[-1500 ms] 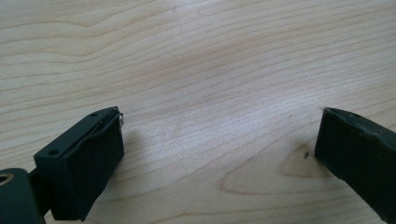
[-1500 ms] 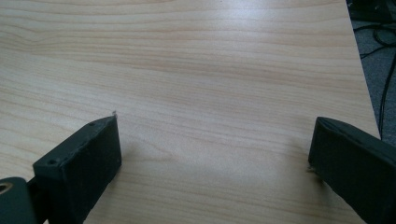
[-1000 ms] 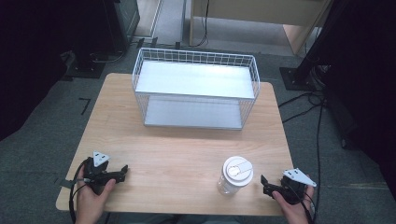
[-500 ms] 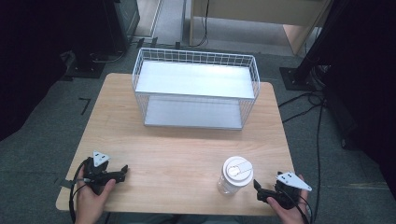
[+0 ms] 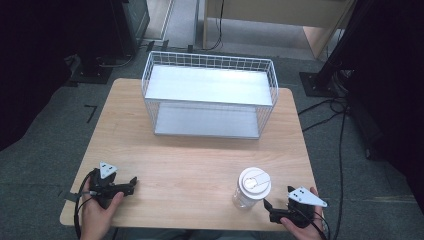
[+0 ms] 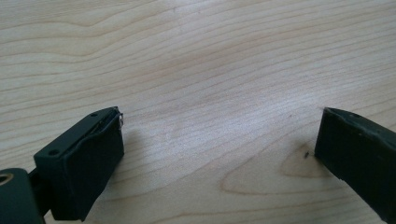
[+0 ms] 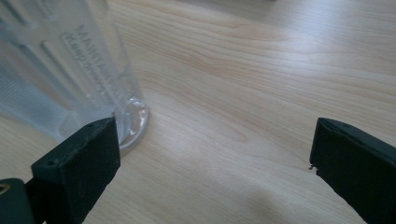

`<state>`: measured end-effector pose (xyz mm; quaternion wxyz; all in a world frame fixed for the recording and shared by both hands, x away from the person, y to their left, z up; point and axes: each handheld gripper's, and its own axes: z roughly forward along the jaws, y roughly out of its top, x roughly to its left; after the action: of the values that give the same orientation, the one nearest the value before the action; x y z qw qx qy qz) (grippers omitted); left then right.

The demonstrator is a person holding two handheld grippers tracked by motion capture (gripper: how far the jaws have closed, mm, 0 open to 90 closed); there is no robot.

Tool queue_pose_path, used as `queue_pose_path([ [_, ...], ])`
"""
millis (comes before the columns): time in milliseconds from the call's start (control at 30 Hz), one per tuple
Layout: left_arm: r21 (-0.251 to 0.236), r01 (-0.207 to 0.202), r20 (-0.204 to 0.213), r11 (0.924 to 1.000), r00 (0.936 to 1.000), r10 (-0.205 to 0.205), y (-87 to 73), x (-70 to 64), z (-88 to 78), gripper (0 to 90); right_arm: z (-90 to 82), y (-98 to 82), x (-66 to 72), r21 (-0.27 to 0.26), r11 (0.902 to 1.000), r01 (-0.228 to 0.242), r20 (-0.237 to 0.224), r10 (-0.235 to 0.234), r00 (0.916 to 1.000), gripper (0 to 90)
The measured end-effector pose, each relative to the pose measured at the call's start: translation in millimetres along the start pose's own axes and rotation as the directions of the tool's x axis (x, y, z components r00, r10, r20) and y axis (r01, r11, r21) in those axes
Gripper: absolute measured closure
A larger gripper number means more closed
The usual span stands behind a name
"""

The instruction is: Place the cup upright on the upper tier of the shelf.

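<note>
Cup point(image 5: 251, 188) upright on bench point(image 5: 190, 160), beside the gaping right tool point(image 7: 215, 158); an off-centre approach could tip it. Left tool point(image 6: 219, 154) gapes empty.

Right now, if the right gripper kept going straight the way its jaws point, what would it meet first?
Most likely the clear cup: the right gripper is open and aimed toward its base. In the right gripper view the cup sits off-centre by one jaw, so that jaw might clip it rather than straddle it.
</note>
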<state>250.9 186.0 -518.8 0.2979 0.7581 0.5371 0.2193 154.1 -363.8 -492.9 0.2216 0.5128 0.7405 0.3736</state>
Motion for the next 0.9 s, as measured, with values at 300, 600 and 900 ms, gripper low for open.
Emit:
queue_pose_path([
  [300, 0.0, -0.001, 0.0, 1.0, 1.0, 0.001, 0.0, 0.1, 0.0, 1.5, 3.3, -0.2, 10.5, 0.011, 0.9986, 0.051, -0.06, -0.05, 0.9969, 1.6],
  [600, 0.0, -0.001, 0.0, 1.0, 1.0, 0.001, 0.0, 0.0, 0.0, 1.5, 5.5, 1.5, 19.3, -0.003, 0.9972, 0.075, -0.095, -0.075, 0.9927, 1.6],
  [900, 0.001, -0.001, 0.0, 1.0, 1.0, 0.001, 0.0, 0.1, 0.0, 1.5, 9.1, 5.5, 30.5, -0.018, 0.9961, 0.086, -0.125, -0.088, 0.9883, 1.6],
])
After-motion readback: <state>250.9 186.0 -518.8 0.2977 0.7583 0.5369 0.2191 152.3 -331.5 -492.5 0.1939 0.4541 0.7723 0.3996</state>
